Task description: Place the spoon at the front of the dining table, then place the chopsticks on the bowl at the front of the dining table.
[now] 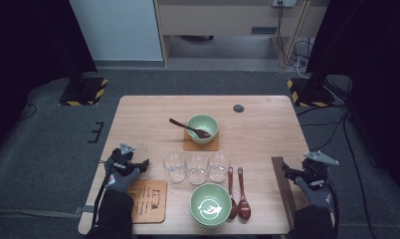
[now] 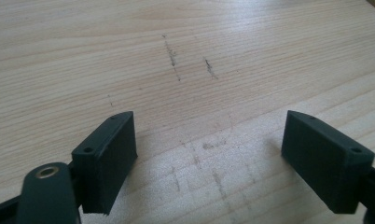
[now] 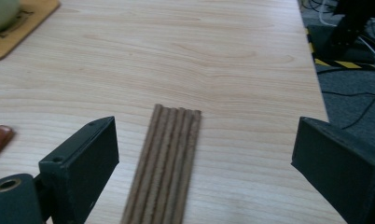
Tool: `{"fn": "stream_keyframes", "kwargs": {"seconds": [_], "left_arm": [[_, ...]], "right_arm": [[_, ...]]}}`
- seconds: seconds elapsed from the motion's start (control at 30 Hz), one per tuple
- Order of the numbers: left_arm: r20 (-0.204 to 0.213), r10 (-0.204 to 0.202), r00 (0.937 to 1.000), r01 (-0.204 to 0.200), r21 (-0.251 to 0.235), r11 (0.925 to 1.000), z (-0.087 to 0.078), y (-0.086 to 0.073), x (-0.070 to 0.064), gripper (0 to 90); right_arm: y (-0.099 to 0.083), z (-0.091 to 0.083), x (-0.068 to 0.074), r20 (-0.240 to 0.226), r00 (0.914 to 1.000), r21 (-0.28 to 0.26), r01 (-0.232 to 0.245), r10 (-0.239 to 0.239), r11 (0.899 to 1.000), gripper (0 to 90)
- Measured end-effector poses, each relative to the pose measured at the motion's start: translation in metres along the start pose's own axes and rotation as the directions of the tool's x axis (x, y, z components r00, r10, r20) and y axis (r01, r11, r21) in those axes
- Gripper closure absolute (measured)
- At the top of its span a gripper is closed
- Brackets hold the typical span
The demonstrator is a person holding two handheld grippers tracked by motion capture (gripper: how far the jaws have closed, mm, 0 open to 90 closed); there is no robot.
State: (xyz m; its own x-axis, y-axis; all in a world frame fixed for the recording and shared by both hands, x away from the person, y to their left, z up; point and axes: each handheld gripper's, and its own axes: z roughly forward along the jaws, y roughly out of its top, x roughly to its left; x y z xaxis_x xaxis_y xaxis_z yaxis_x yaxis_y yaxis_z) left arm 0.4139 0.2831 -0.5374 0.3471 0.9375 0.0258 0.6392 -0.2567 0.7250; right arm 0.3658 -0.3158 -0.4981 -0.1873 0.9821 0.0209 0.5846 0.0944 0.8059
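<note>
Your right gripper (image 3: 204,172) hangs with jaws spread wide and empty, straddling the flat bundle of ridged brown wooden sticks (image 3: 164,163) lying near the right edge of the pale wooden table (image 1: 267,124). Your left gripper (image 2: 209,163), equally wide and empty, hovers over bare tabletop beside the tan printed coaster (image 1: 149,200).

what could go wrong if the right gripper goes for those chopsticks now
The right gripper is open over a tight row of chopsticks, so it may pinch several or scatter them. The row lies near the table edge; a nudge could roll some off. Sweeping left, it might hit the wooden spoons.
</note>
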Motion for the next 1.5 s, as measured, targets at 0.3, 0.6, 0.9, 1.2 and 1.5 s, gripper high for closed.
{"fn": "stream_keyframes", "kwargs": {"seconds": [0.3, 0.6, 0.9, 1.2, 1.5], "left_arm": [[-0.011, -0.014, 0.9998, 0.014, 0.0, 0.9999, 0.001, -0.002, -0.002, 10.7], [-0.015, -0.025, 0.9996, 0.025, 0.019, 0.9995, 0.002, -0.002, -0.001, 2.6], [-0.014, -0.024, 0.9996, 0.024, 0.019, 0.9995, 0.002, -0.002, -0.001, 2.3], [-0.014, -0.024, 0.9996, 0.024, 0.02, 0.9995, 0.002, -0.001, -0.001, 2.2], [-0.014, -0.024, 0.9996, 0.024, 0.02, 0.9995, 0.002, -0.001, -0.001, 2.1]], "right_arm": [[0.006, -0.005, 0.014, -0.049, 0.998, 0.014, 0.041, -0.04, 0.999, 6.9], [0.005, -0.003, 0.024, -0.099, 0.9927, 0.05, 0.073, -0.068, 0.996, 7.0], [0.001, 0.004, 0.033, -0.168, 0.9825, 0.089, 0.096, -0.08, 0.991, 7.7], [-0.005, 0.013, 0.042, -0.224, 0.971, 0.133, 0.116, -0.084, 0.984, 8.3], [-0.008, 0.018, 0.044, -0.259, 0.9637, 0.163, 0.11, -0.065, 0.981, 9.8]]}}
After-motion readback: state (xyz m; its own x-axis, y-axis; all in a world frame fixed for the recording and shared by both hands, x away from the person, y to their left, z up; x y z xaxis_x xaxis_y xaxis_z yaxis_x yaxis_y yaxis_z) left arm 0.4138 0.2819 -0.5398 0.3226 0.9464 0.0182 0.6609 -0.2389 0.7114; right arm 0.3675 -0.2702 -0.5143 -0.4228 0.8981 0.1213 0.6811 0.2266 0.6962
